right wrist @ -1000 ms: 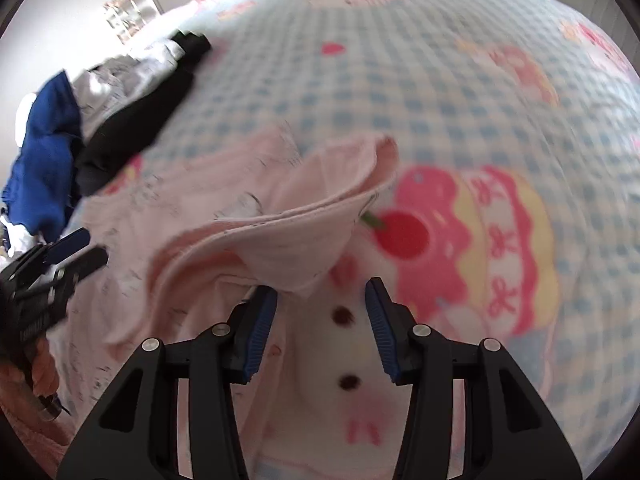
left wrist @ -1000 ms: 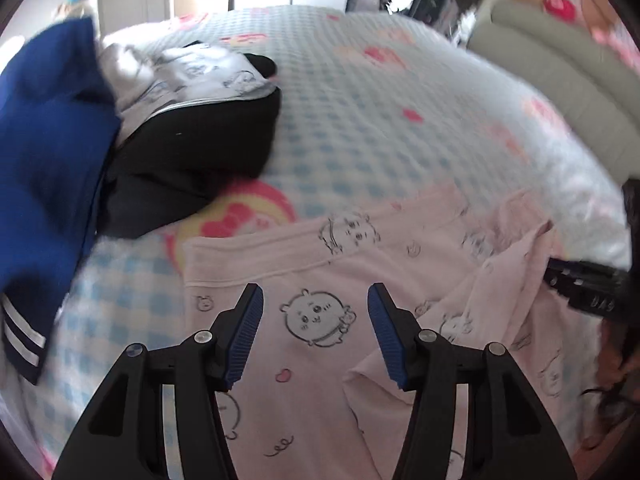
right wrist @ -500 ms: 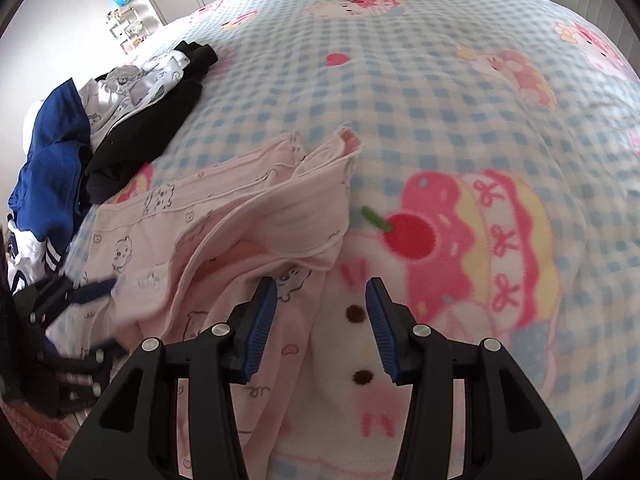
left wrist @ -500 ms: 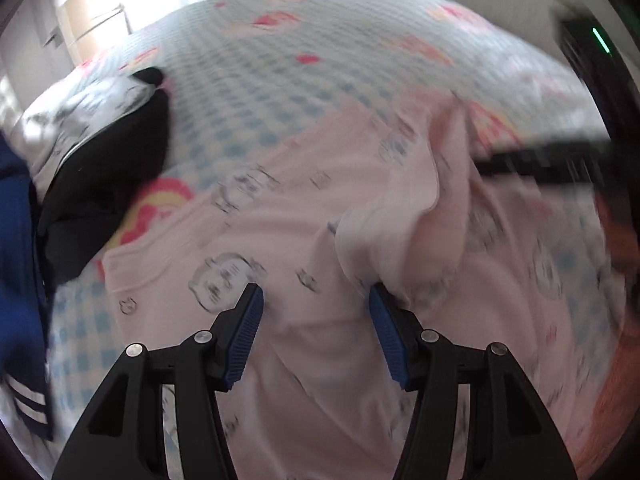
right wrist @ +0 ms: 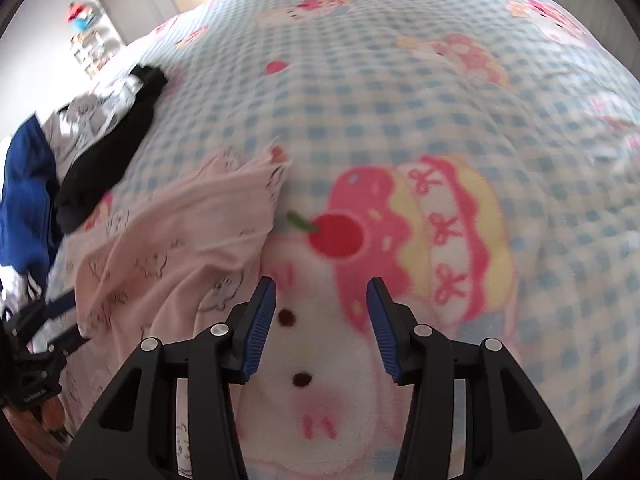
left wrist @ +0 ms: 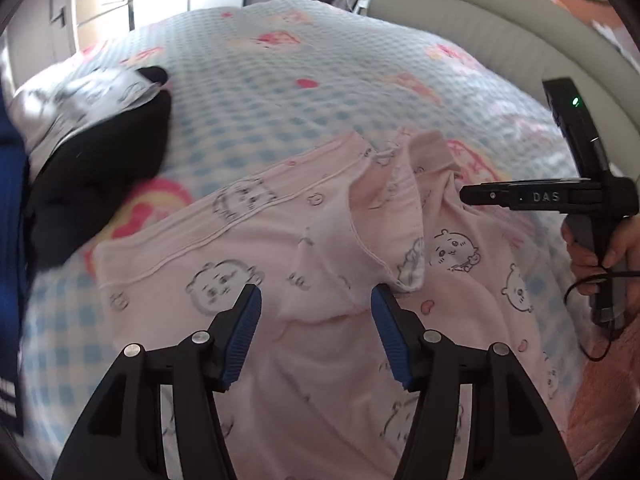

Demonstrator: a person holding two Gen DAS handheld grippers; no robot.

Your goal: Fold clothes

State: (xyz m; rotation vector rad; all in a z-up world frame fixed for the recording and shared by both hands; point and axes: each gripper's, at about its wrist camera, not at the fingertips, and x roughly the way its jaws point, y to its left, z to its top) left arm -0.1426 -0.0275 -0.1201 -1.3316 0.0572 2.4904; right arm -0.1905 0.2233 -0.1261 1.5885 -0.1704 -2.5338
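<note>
Heaped at the left edge of the bed: a blue garment and a black garment. At centre, spread on the checked blanket, a pink pyjama top, one flap lifted. Above it, left gripper, jaws apart, gripping nothing. To the right, right gripper, jaws apart over bare blanket, empty.

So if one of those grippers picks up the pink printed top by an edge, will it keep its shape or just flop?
Probably flop: the pink top already lies in soft folds and wrinkles on the checked blanket. It looks thin, so likely light. Its folded-over flap would probably fall open when lifted.
</note>
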